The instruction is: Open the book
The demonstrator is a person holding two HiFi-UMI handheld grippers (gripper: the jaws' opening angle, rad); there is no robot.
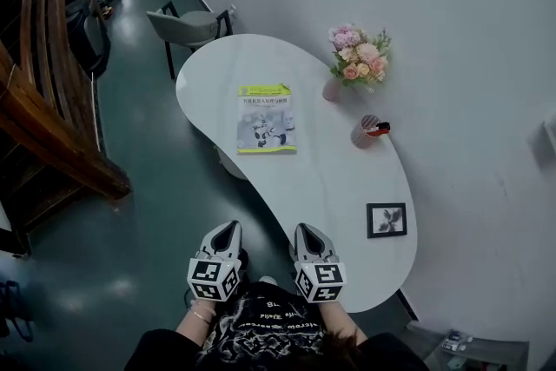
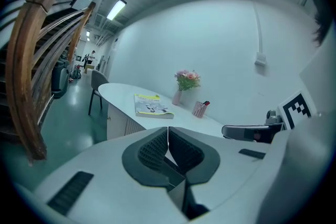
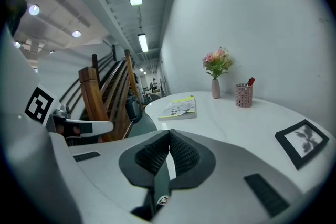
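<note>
We note the book lying closed near the left edge of the table, well ahead of left gripper and right gripper, both 2 pinched together, empty; we judge it a light, floppy softcover, best lifted at the cover's free edge.

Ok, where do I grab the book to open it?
The book lies flat and closed, with its title upright toward you, so the spine is probably on the left. Pinch the cover at its right long edge, coming in low from the right, where it should lift free.
</note>
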